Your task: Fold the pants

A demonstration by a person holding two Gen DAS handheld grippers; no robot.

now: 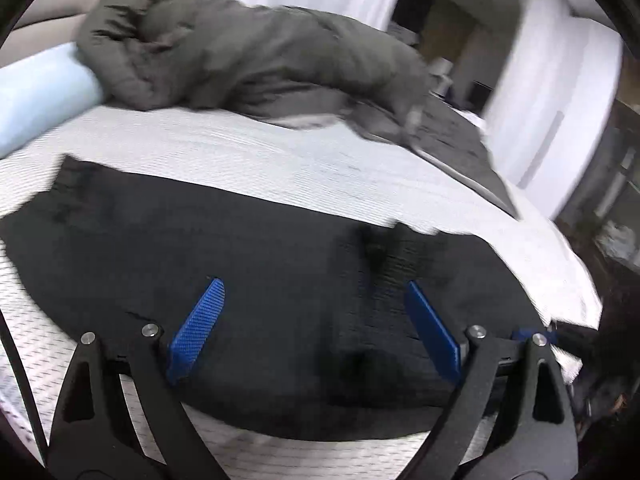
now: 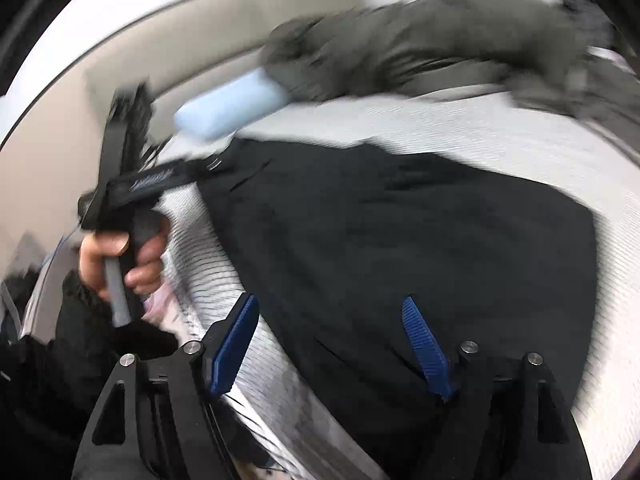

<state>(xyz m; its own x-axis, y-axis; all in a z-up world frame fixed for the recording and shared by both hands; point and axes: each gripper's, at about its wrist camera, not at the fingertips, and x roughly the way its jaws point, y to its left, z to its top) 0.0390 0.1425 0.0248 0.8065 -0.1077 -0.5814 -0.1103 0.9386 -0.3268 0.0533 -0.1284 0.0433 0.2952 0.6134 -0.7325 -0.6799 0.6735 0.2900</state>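
Black pants (image 1: 240, 280) lie spread flat on the white bed cover (image 1: 240, 152); they also show in the right wrist view (image 2: 400, 248). My left gripper (image 1: 314, 292) is open and empty just above the pants, blue pads wide apart. My right gripper (image 2: 330, 304) is open and empty above the pants' near edge. The left gripper, held in a hand, shows in the right wrist view (image 2: 132, 184) at the pants' left end; its jaws are too blurred to read there.
A dark grey jacket (image 1: 248, 48) lies heaped at the far side of the bed, beside a light blue pillow (image 1: 40, 96). A flat dark object (image 1: 460, 152) lies at the far right edge. A beige wall and a white curtain stand behind.
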